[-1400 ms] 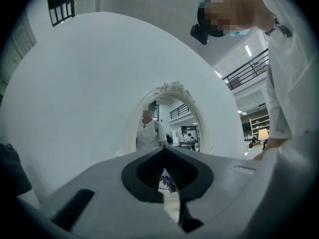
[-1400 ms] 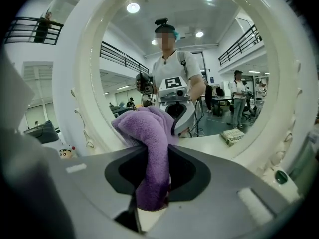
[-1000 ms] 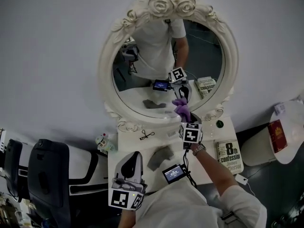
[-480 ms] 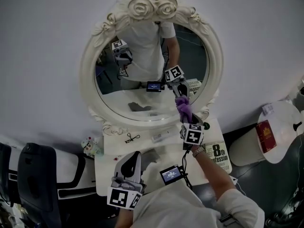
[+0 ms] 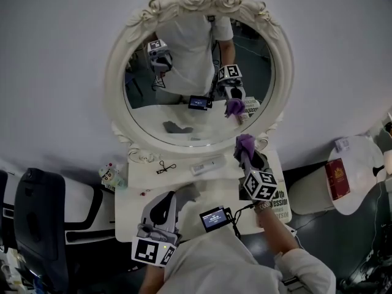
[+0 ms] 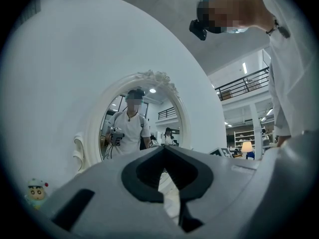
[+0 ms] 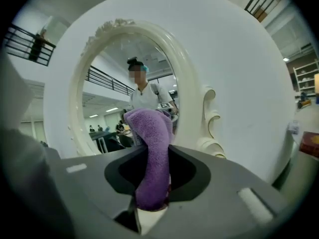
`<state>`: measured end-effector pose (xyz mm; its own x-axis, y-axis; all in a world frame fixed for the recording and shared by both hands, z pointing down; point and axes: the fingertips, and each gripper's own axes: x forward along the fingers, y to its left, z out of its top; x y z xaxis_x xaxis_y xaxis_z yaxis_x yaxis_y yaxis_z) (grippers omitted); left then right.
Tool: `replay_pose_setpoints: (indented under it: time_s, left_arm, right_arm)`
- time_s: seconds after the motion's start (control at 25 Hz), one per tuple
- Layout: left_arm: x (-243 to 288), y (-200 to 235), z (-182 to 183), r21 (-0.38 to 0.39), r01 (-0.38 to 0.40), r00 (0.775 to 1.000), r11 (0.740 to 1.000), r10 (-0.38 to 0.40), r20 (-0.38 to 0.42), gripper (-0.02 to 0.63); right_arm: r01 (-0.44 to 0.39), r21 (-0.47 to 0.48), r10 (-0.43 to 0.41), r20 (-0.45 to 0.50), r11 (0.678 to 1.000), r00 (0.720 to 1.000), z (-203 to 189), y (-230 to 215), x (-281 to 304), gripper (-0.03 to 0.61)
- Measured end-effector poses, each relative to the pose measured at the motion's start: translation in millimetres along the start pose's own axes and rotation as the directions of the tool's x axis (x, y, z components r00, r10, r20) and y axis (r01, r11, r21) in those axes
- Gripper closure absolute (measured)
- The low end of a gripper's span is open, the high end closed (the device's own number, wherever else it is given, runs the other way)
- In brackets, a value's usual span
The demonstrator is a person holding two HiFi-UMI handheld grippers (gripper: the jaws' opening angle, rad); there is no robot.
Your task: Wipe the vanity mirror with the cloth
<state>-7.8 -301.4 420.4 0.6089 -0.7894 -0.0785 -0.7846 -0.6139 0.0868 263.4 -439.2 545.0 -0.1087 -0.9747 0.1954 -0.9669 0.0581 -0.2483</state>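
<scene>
The oval vanity mirror (image 5: 184, 118) in its white rose-carved frame (image 5: 116, 84) stands on the wall above a white vanity top (image 5: 138, 192). My right gripper (image 5: 248, 150) is shut on a purple cloth (image 5: 245, 142) and hovers by the frame's lower right, clear of the glass. In the right gripper view the cloth (image 7: 152, 153) stands up between the jaws of that gripper (image 7: 154, 151), with the mirror frame (image 7: 192, 103) close ahead. My left gripper (image 5: 166, 199) hangs low over the vanity top, shut on nothing. In the left gripper view that gripper (image 6: 163, 151) faces the mirror (image 6: 134, 128) from further back.
On the vanity top lie a small black tool (image 5: 165, 166), a white tube (image 5: 207, 164), a grey object (image 5: 187, 195) and a book (image 5: 280, 202). A figurine (image 5: 109, 175) sits at its left edge. A dark chair (image 5: 40, 225) is at the left, a round white side table (image 5: 364, 164) at the right.
My right gripper has drawn the purple cloth back off the glass, down and to the right. The left gripper has stayed low over the vanity top.
</scene>
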Motion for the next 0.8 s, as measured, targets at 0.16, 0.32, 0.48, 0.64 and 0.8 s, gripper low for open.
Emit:
replay_pose_setpoints:
  time_s: [0.16, 0.32, 0.48, 0.64, 0.8]
  left_arm:
    - [-12.3, 4.3, -5.9, -0.007, -0.010, 1.000, 1.000, 0.010, 0.003, 0.606]
    - [-24.1, 4.4, -17.2, -0.028, -0.010, 1.000, 1.000, 0.010, -0.011, 0.606]
    - [-31.1, -7.7, -30.2, -0.035, 0.023, 0.999, 0.999, -0.024, -0.036, 0.606]
    - [-38.0, -24.8, -42.8, -0.039, 0.059, 0.996, 0.998, -0.061, -0.059, 0.606]
    - [-51.2, -36.2, -49.3, -0.045, 0.076, 0.995, 0.996, -0.078, -0.067, 0.606]
  right_arm:
    - [-0.185, -0.039, 0.187, 0.079, 0.982, 0.979, 13.6, 40.8, -50.9, 0.468]
    - [-0.259, -0.032, 0.261, 0.136, 0.965, 0.956, 22.9, 73.3, -100.1, 0.468]
    - [-0.253, -0.002, 0.250, 0.160, 0.968, 0.955, 19.7, 91.6, -132.6, 0.468]
    - [-0.256, 0.028, 0.250, 0.127, 0.966, 0.960, -2.8, 103.2, -141.6, 0.468]
    - [-0.272, 0.071, 0.268, 0.068, 0.960, 0.961, -28.0, 122.5, -146.4, 0.468]
